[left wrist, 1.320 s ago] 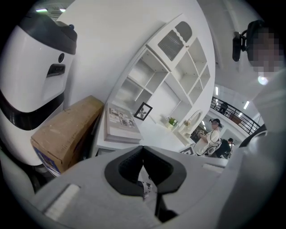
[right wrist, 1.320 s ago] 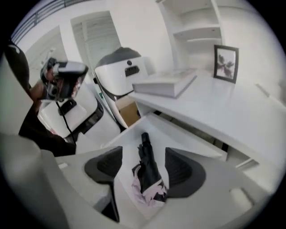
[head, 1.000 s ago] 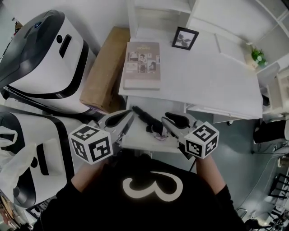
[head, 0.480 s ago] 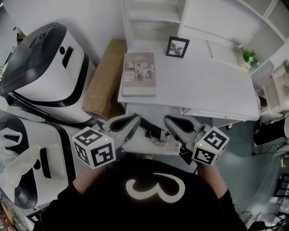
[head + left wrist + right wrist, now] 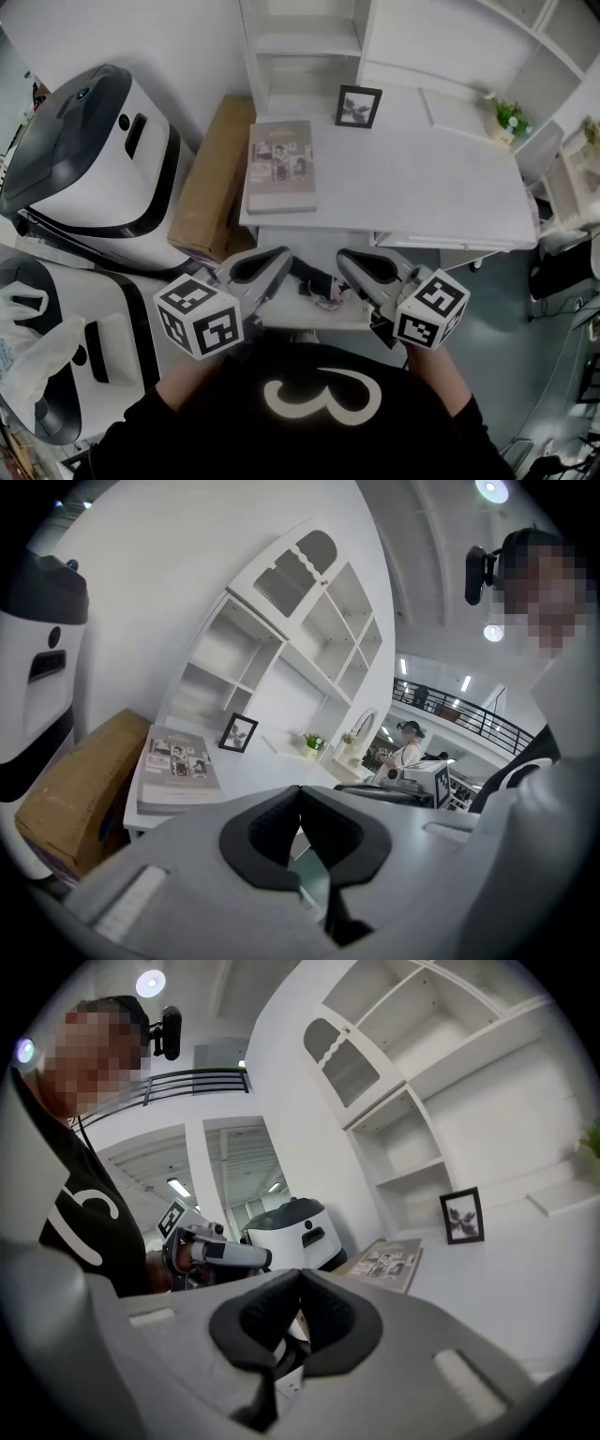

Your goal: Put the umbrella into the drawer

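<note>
Umbrella (image 5: 315, 278): a folded black unit that lies on the white floor of the open drawer (image 5: 309, 319), which is pulled out from under the near edge of the desk (image 5: 422, 187) toward the person. It rests between the two grippers, and neither appears to touch it. Left gripper (image 5: 277, 259): jaws fully together, pads meeting tip to tip, nothing between them; it is held above the left side of the drawer and points toward the desk. Right gripper (image 5: 349, 261): jaws likewise pressed together and empty, held above the right side of the drawer, level with the left one. On the desk top stand a book (image 5: 281, 164) and a photo frame (image 5: 358, 106), well apart from the work area. Step in hand, as judged: placement looks complete, since the umbrella is inside the drawer and both grippers are free of it. The next move is probably to close the drawer. That calls for a gripper set against the drawer front and a straight, even push toward the desk. First check that no part of the umbrella or its strap sits above the drawer rim, where it could catch on the desk edge.
</note>
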`<state>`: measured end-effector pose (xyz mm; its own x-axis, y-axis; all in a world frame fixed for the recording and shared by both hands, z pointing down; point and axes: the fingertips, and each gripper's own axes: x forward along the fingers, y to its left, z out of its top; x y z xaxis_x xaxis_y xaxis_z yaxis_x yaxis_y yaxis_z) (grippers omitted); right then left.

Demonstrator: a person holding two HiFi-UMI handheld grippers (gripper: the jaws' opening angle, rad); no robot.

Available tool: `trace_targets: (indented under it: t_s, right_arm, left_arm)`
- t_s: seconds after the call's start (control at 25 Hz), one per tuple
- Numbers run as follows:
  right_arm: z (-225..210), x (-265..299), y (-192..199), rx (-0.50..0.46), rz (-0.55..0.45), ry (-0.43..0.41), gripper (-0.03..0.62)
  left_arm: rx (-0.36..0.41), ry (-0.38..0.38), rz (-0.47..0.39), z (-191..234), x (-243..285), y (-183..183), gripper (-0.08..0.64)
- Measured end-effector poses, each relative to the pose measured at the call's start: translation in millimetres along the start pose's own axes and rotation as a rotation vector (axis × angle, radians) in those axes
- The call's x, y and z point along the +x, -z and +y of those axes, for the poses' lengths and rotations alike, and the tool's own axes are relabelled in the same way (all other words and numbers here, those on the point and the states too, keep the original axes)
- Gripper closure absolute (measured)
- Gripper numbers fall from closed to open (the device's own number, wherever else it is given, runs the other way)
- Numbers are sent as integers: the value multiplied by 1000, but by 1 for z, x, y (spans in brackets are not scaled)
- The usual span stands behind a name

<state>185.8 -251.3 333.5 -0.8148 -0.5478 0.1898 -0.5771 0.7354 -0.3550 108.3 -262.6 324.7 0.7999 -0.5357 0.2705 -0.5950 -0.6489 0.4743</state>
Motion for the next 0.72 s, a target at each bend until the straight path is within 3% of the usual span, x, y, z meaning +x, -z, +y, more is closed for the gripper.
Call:
trace_targets:
  t_s: [0.72]
  right_arm:
    - [0, 0, 23, 26, 25, 12, 589]
  left_arm:
    - [-9, -19, -16, 4, -8, 10, 552]
